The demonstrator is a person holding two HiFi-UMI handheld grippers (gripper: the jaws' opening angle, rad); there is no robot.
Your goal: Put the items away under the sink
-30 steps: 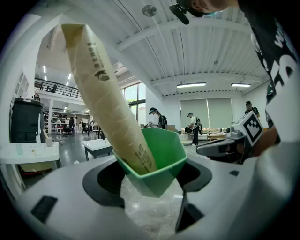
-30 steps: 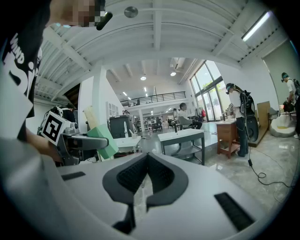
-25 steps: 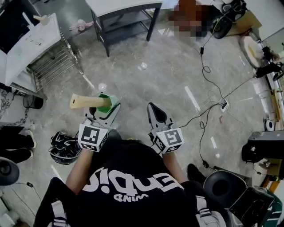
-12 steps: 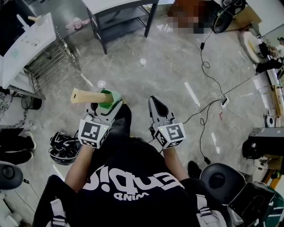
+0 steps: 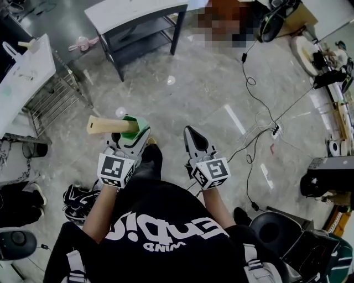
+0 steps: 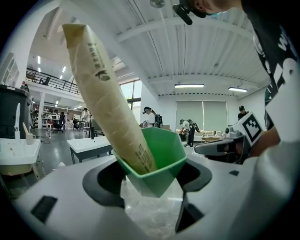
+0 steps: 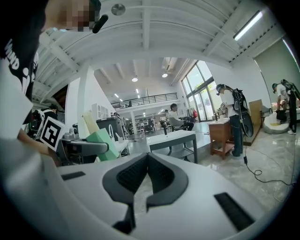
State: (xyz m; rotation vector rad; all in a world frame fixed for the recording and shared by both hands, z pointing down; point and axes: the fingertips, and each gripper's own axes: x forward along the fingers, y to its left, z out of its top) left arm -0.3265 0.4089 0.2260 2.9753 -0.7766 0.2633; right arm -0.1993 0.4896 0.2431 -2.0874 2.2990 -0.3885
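Person (image 5: 166, 221) has stepped fwd; left claw (image 5: 131, 142) still grips cup (image 5: 137, 126) w/ pack (image 5: 108, 125), right claw (image 5: 193, 138) closed, empty. Transit phase.

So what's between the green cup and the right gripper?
Between green cup and right gripper: only bare floor and the person's leg, in the head view.

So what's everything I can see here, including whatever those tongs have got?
cup: one, green, clamped in the left tongs
packet: one, beige, standing tilted in the cup
table: one, white top on a dark frame, ahead across the floor
wire rack: one, metal, at left beside a white counter
helmet, as it seems: one, black, on the floor at left
cables: several, black, on the floor at right
left tongs: one, grey, shut on the cup
right tongs: one, grey, shut, empty
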